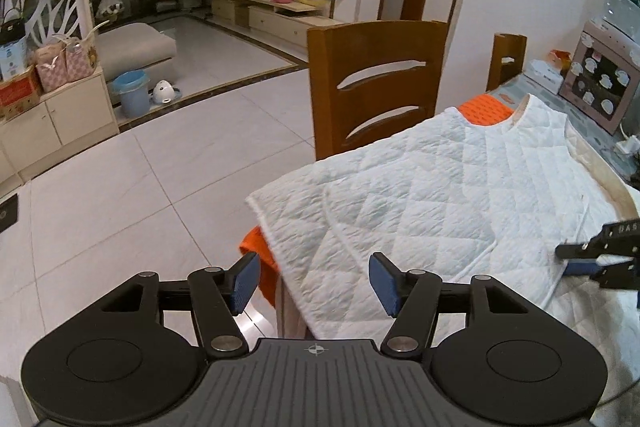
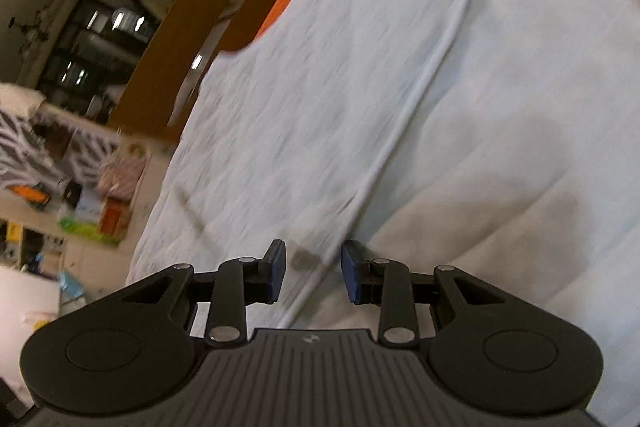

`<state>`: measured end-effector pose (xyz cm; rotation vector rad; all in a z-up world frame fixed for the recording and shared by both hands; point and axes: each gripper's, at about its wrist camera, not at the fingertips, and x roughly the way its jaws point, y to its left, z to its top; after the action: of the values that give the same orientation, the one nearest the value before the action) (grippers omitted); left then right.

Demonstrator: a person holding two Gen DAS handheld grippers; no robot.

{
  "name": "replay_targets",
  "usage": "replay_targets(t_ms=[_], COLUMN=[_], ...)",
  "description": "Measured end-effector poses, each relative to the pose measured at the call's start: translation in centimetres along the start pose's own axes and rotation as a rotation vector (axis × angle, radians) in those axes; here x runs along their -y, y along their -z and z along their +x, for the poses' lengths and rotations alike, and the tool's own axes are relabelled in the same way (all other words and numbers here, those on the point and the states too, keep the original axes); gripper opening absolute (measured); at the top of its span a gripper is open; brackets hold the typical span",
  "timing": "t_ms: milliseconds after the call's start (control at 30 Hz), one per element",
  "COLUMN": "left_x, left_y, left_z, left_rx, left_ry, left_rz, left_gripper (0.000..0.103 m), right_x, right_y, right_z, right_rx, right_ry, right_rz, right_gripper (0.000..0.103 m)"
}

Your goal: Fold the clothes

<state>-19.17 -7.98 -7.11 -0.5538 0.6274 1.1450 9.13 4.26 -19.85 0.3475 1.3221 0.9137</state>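
The white quilted vest (image 1: 460,183) lies flat on the table, collar toward the far edge, long axis running away from both grippers. The right gripper (image 2: 313,271) hovers just over its piped hem — jaws narrowly apart, empty; the left gripper (image 1: 314,281) gapes wide off the near corner.

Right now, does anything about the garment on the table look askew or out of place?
Slightly. The white quilted vest lies flat, but its near corner overhangs the table edge, and an orange cloth pokes out beneath it at the collar and the near corner. Nothing looks torn or spilled.
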Motion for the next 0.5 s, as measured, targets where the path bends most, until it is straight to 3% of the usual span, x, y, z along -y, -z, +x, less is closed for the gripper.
replay_targets(t_ms=[33,67,100,300,500], left_x=[-0.3,-0.4,-0.5,-0.7,-1.3], left_y=[0.1,0.2,0.3,0.4,0.9], left_z=[0.0,-0.1,-0.1,-0.4,-0.5], left_rx=[0.001,0.002,0.003,0.018,0.019], left_ry=[-0.001,-0.001,0.000,0.011,0.023], left_rz=[-0.006,-0.010,-0.013,-0.012,-0.018], left_gripper=[0.063,0.063,0.063,0.063,0.063], right_x=[-0.5,-0.9,-1.3,-1.6,-0.3], right_y=[0.5,0.8,1.2,1.5,0.4], right_z=[0.4,0.6,0.9,-0.2,-2.9], right_rx=[-0.004,-0.005,-0.007,0.065,0.079], right_ry=[-0.005,-0.009,-0.012,-0.014,0.071], right_rz=[-0.004,-0.008,-0.013,0.027,0.020], right_gripper=[0.033,0.024,0.007,0.003,0.003])
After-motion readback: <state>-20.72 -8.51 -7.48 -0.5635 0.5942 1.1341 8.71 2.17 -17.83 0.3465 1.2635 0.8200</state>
